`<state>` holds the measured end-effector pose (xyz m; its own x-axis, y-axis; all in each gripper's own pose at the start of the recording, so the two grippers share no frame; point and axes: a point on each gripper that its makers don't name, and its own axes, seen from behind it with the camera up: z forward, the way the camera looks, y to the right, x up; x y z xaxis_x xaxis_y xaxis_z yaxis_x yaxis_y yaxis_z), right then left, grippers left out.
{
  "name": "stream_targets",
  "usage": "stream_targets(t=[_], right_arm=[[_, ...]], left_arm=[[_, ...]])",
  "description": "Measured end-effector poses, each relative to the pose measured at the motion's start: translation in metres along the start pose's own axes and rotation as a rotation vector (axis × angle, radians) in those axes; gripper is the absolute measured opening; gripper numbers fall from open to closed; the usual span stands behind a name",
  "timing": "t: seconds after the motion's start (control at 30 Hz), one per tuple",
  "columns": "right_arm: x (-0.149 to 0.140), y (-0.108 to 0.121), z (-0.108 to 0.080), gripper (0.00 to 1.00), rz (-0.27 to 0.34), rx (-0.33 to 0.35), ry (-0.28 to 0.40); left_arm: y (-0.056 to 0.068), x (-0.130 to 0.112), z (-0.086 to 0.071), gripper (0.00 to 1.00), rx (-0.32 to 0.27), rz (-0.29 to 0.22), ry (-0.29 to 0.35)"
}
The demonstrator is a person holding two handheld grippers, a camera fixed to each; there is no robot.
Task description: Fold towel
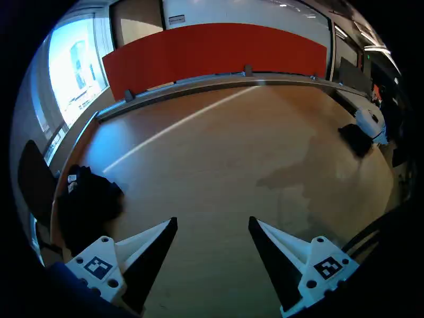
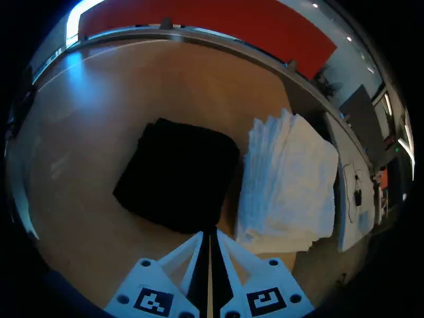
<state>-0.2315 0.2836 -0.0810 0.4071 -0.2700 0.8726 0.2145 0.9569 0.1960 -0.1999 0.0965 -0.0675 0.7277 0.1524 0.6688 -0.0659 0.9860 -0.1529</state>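
Towel [image 2: 177, 175] — just beyond right jaws

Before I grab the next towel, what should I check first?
1. Left gripper open and empty: ok.
2. Right gripper open for grasping: not ok, fingers together, holding nothing.
3. Black towel folded flat on the table: ok.
4. White towel stack sits neatly beside it: ok.
5. Crumpled dark cloth by the left gripper is a towel: cannot tell.
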Motion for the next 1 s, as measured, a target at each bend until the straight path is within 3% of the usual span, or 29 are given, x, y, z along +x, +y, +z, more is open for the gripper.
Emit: stream_targets(t=[0.67, 0.83, 1.0], right_arm=[[-0.01, 0.015, 0.005, 0.06, 0.05, -0.049, -0.03], [-0.01, 0.016, 0.0, 0.12, 0.058, -0.053, -0.023], [-0.01, 0.02, -0.009, 0.25, 0.063, -0.07, -0.006]], left_arm=[[0.0, 0.003, -0.002, 1.0, 0.005, 0.008, 0.002], [0.0, 0.006, -0.002, 1.0, 0.003, 0.009, 0.005], [0.0, 0.007, -0.001, 1.0, 0.002, 0.011, 0.008]])
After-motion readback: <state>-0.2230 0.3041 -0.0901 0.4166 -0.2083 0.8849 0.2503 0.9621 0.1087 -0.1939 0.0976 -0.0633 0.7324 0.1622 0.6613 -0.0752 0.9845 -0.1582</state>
